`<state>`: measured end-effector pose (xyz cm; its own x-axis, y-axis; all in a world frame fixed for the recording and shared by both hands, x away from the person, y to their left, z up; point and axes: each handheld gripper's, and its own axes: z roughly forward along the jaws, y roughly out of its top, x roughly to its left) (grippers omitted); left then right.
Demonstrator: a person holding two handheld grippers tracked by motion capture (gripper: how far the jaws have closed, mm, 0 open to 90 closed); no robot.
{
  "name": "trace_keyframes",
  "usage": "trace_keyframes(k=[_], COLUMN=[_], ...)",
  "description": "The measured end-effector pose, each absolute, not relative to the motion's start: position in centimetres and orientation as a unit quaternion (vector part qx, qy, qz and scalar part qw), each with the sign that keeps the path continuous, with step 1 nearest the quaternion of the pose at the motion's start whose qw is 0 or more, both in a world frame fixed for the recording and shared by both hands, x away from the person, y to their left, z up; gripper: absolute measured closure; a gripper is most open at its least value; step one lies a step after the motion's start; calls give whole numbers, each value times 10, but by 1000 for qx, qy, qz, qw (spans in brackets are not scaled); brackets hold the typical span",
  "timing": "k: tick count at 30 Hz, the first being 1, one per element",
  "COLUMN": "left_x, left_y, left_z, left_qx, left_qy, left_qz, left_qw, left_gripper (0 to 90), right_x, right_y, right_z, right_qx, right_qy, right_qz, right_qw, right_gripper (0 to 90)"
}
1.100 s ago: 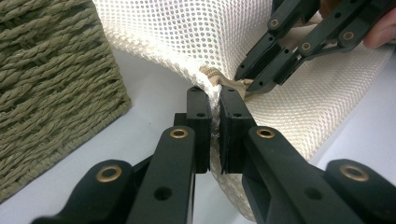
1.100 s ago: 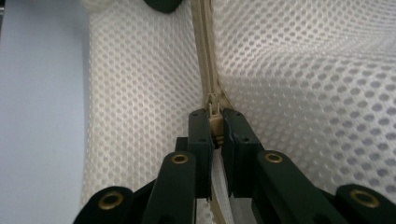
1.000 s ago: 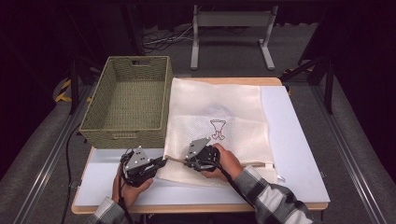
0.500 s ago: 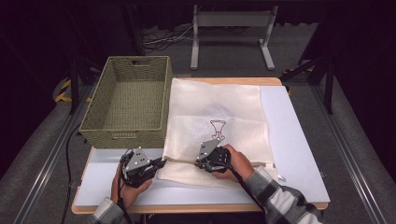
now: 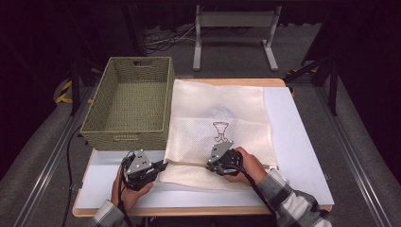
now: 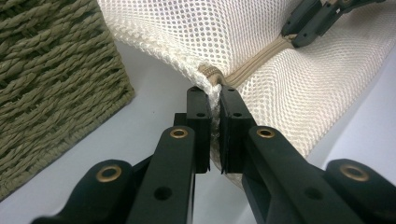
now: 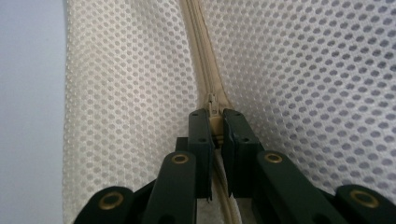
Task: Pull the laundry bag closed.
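Observation:
A cream mesh laundry bag [image 5: 217,123] with a small printed emblem lies flat on the white table, its tan zipper [image 5: 189,163] running along the near edge. My left gripper [image 5: 163,166] is shut on the bag's left corner [image 6: 212,100] at the end of the zipper. My right gripper [image 5: 209,166] sits further along the zipper, and its jaws are shut on the zipper pull [image 7: 214,116]. The right gripper's fingers [image 6: 308,23] appear far off in the left gripper view, on the tan zipper tape [image 6: 261,58].
A woven green basket [image 5: 130,104] stands empty at the table's left, just beside the bag and near my left gripper [image 6: 46,74]. Bare white table [image 5: 298,142] lies right of the bag. A metal stand [image 5: 234,28] is behind the table.
The right gripper has slid rightward along the zipper, away from the left gripper. The left gripper stays at the bag's corner.

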<state>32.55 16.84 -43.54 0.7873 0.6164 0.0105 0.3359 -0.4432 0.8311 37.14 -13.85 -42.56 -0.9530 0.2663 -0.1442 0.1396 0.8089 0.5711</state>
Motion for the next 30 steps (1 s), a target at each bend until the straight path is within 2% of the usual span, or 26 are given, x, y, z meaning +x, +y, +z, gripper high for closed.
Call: trace_keyframes(k=[30], left_x=[324], left_y=[167], left_z=[-437], left_qx=[847], left_qy=[280], left_qz=[165], left_qw=[420], left_gripper=[850], right_x=[364], right_y=[-190], right_z=[-423], right_qx=[134], right_qy=[945], right_qz=[274], right_qw=[118], right_gripper=[826])
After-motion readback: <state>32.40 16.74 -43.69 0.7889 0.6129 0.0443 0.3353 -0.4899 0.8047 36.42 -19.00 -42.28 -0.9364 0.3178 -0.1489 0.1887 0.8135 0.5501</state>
